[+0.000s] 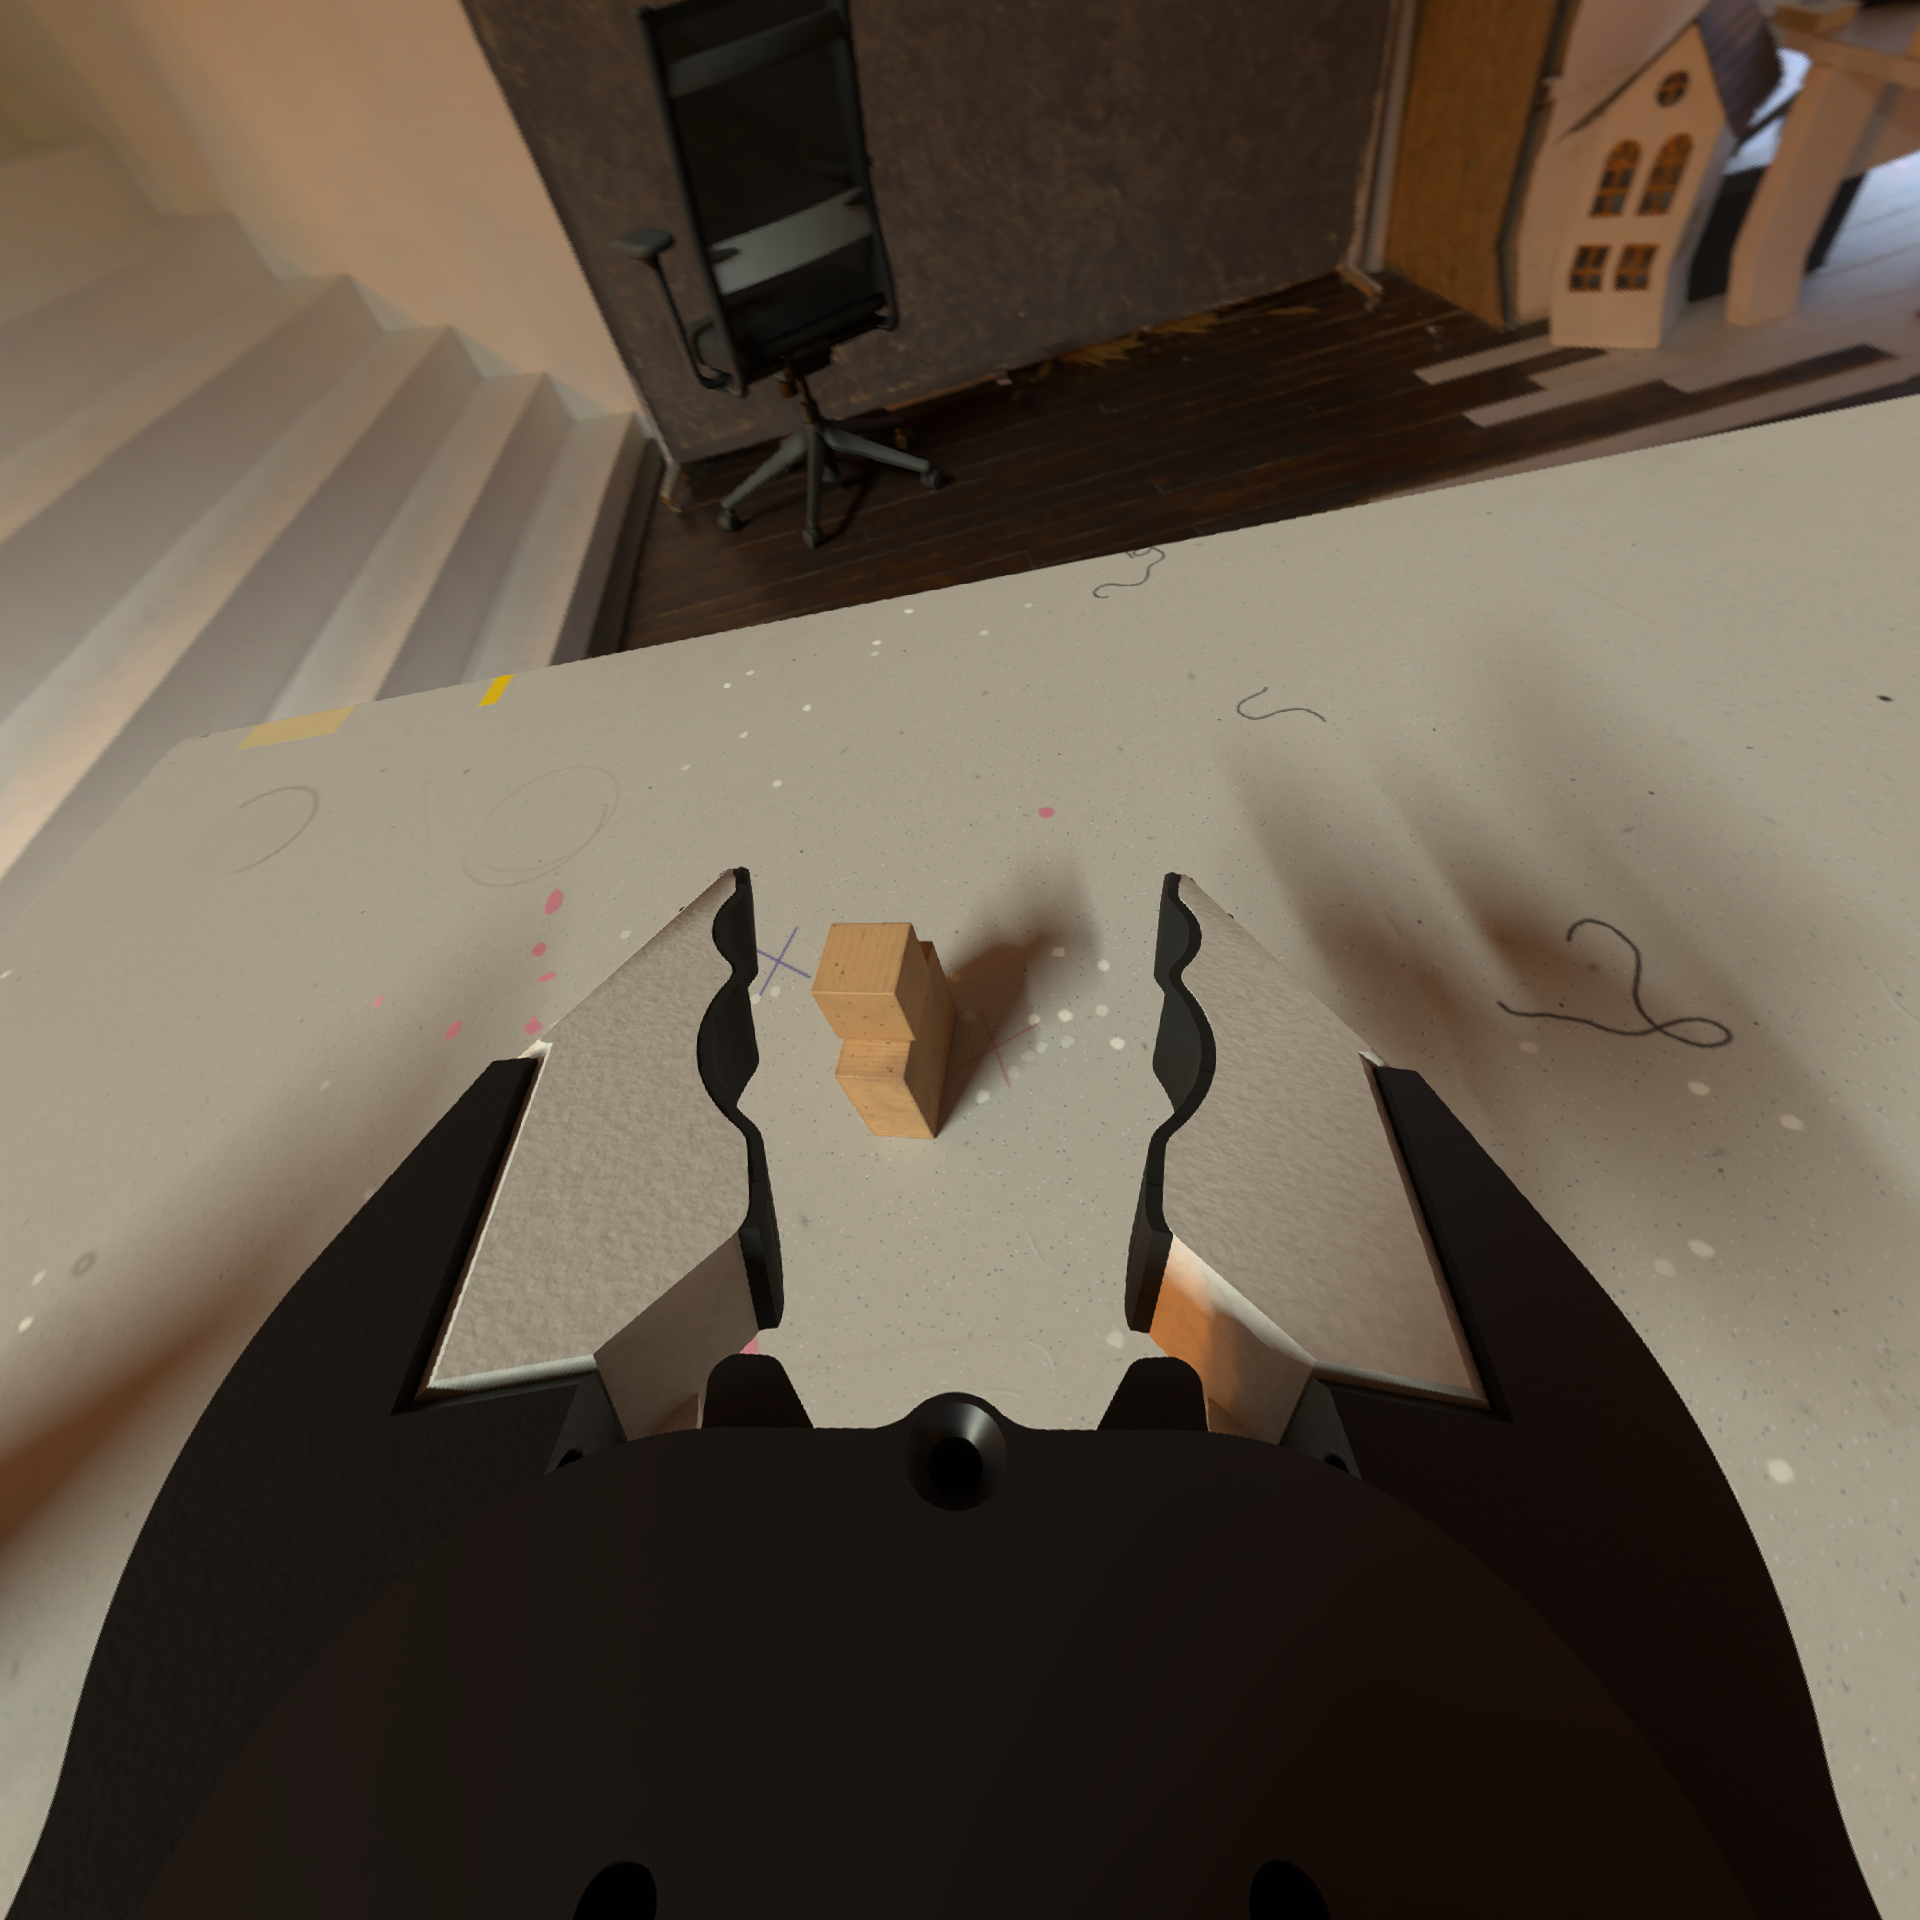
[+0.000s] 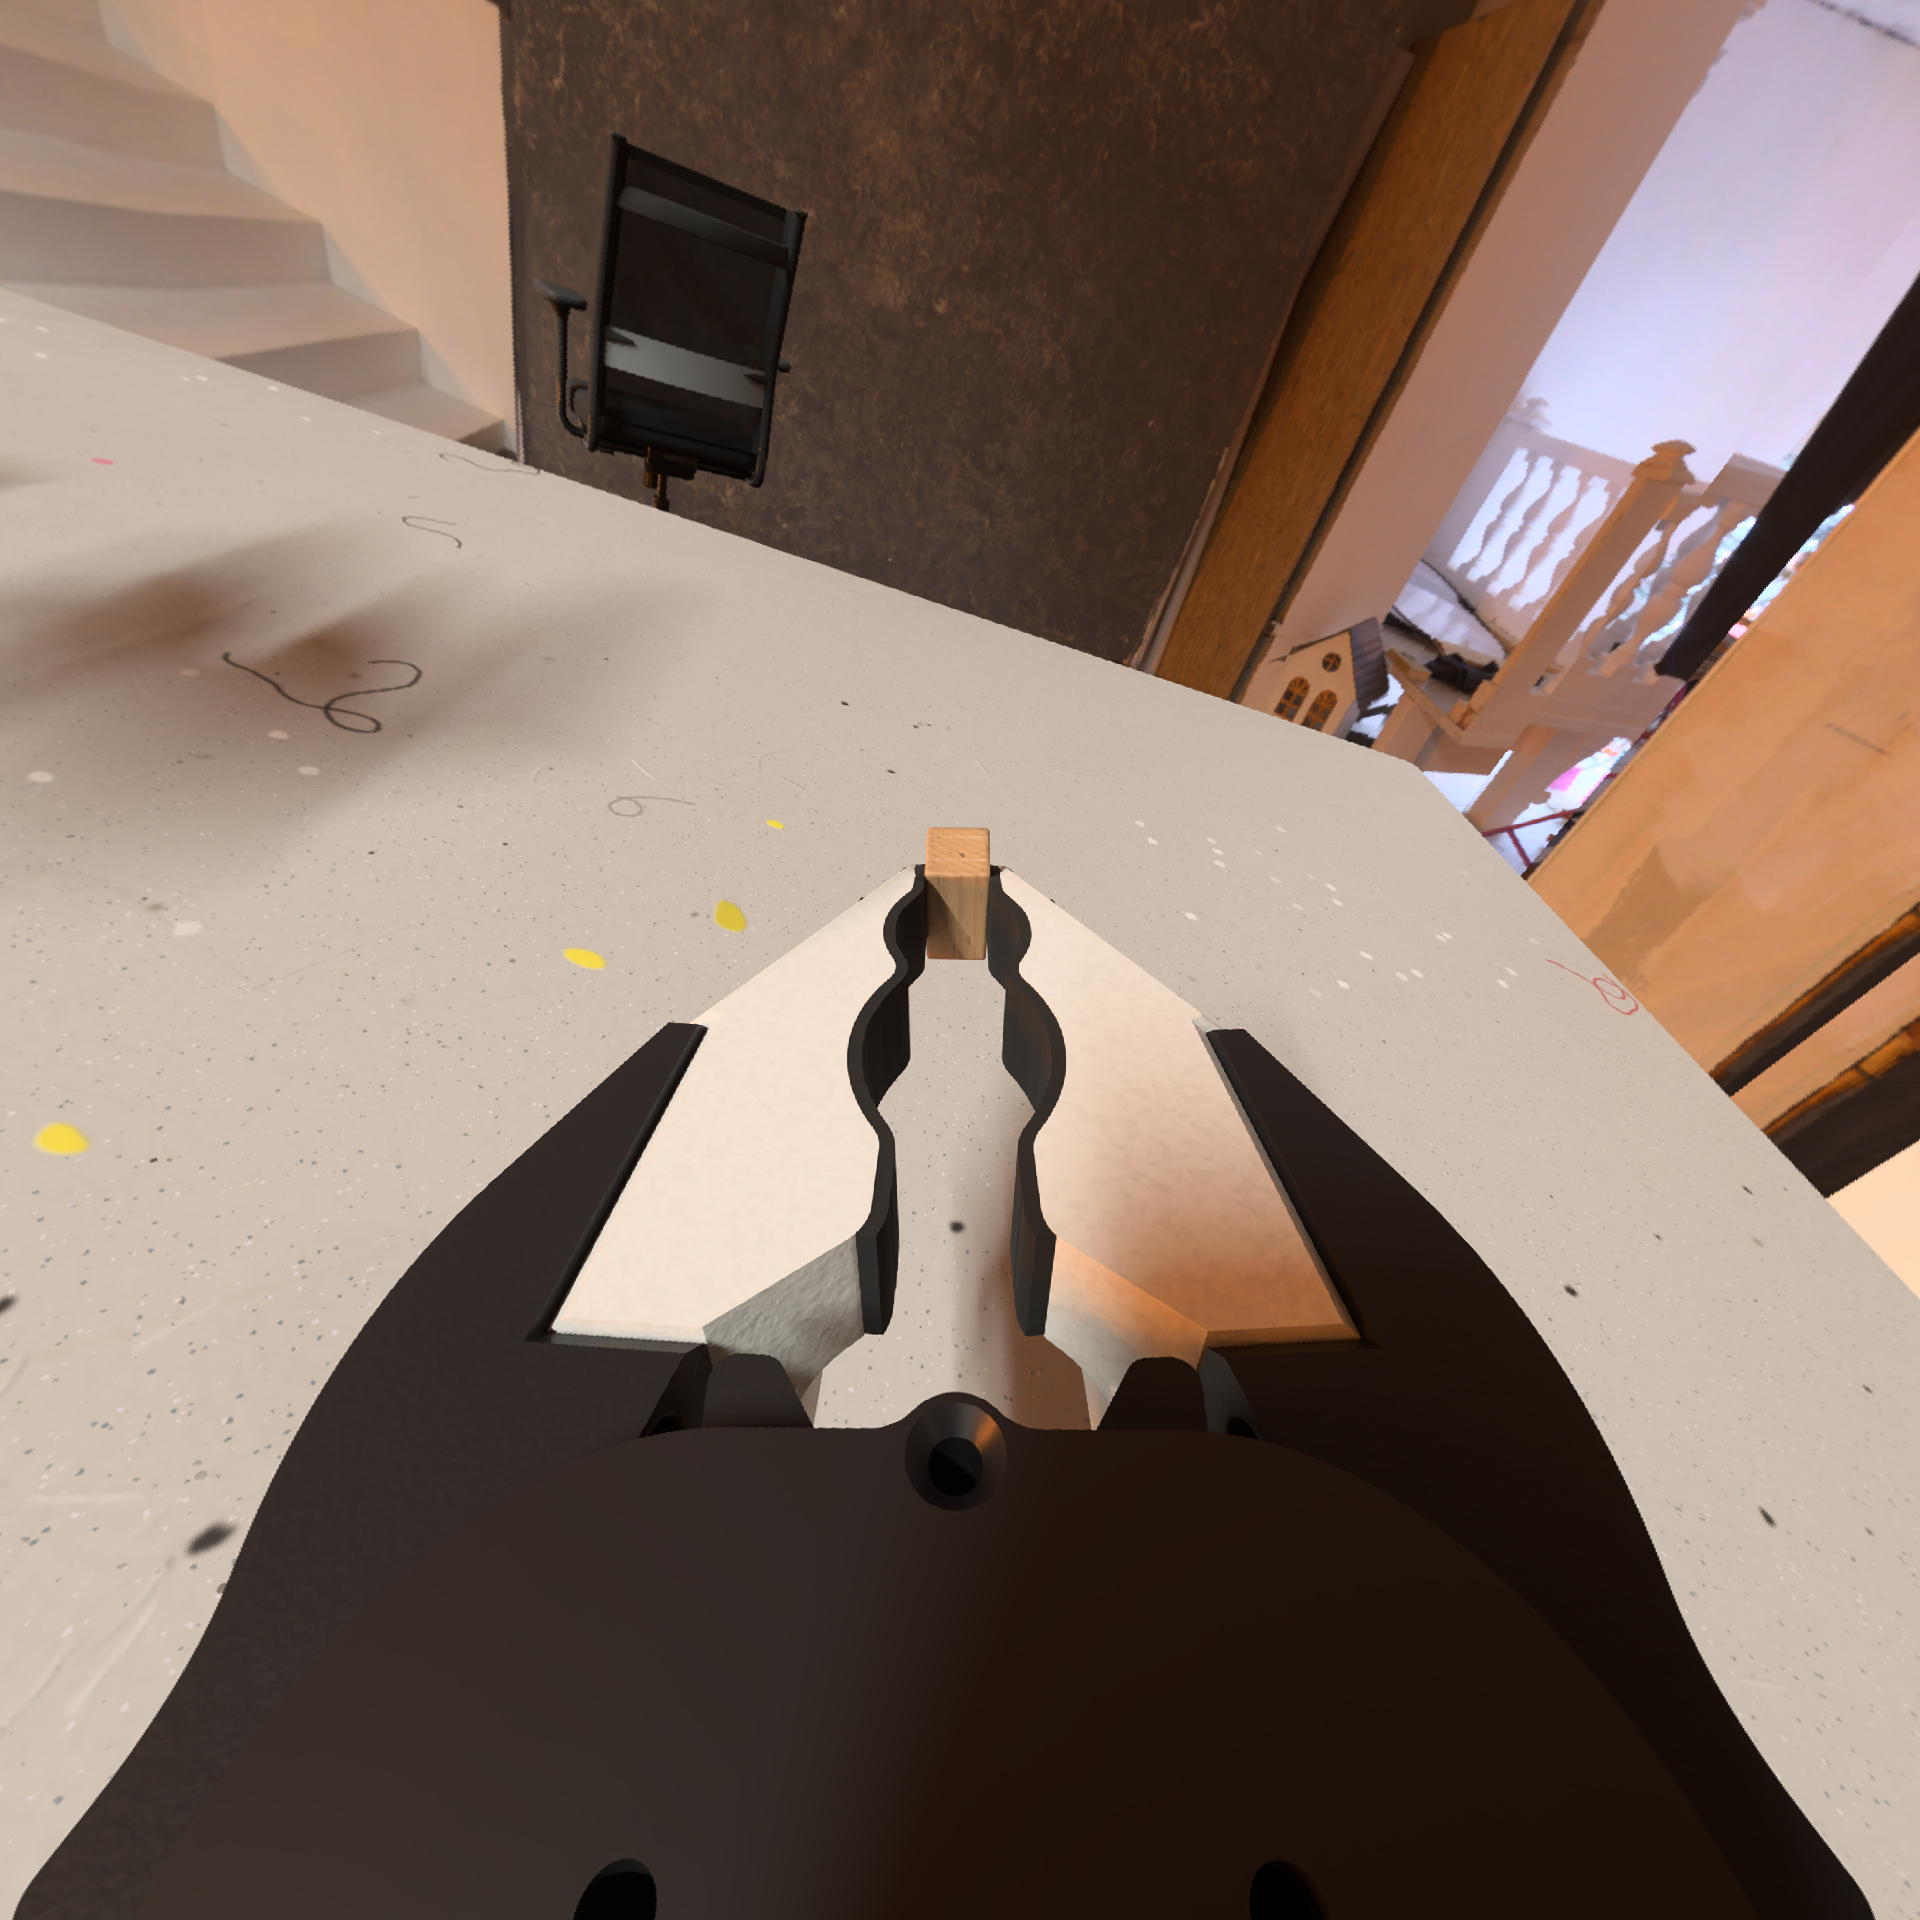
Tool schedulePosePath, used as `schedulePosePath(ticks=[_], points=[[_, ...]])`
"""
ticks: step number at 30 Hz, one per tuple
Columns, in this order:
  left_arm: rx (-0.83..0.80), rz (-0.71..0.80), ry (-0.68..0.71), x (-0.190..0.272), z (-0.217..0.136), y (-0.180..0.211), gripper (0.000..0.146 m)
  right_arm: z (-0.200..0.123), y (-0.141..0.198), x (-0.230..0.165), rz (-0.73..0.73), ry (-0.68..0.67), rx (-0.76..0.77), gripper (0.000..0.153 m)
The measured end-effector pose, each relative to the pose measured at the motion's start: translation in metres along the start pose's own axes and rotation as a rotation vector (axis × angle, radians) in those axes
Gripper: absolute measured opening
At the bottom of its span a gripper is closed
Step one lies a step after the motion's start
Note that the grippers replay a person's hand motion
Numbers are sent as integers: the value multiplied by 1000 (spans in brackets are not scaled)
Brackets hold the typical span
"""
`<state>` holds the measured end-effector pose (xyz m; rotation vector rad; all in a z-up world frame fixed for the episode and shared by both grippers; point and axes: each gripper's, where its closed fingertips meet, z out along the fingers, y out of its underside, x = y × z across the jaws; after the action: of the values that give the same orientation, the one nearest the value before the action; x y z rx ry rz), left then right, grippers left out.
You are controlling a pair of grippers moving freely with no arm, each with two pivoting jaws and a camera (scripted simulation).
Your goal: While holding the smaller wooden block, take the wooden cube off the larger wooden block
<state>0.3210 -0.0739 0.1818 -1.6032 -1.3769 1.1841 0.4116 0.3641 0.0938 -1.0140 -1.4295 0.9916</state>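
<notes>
Two grippers are under my control. My right gripper, black-bodied with white finger plates and wavy black pads, is clamped on the smaller wooden block, a pale, upright rectangular piece pinched at the very fingertips. The block's top end stands a little proud of the tips; its lower end hangs clear above the table between the pads. Beyond the tips lies the speckled off-white tabletop, with yellow paint spots off to the left of the fingers.

My left gripper, of the same build, has its jaws spread wide and grips nothing. Ahead of it, on the line between the two fingertips and slightly toward the left finger, stands the larger wooden block, a light-brown upright piece resting on the table. The wooden cube, same light-brown wood, sits on top of that block, overhanging it slightly toward the left finger. Both fingers stand apart from the stack; neither touches it. A shadow of the stack falls to the right, toward the right finger.

Farther out from the left gripper, past the far table edge, I see a dark wooden floor, a black office chair and a small white model house to the right.
</notes>
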Motion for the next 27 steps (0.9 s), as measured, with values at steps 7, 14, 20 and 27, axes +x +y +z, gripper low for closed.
schedulePosePath(ticks=[7,14,20,27], points=[[-133,-46,171,-25,27,1,72,-1,-1,3,30,6,16,10],[-425,16,211,-32,67,52,65,-2,-2,4,38,2,24,10],[-608,34,167,-35,85,89,71,-2,-3,3,49,-7,28,10],[-686,28,134,-34,97,96,80,-2,-3,3,56,-12,29,10]])
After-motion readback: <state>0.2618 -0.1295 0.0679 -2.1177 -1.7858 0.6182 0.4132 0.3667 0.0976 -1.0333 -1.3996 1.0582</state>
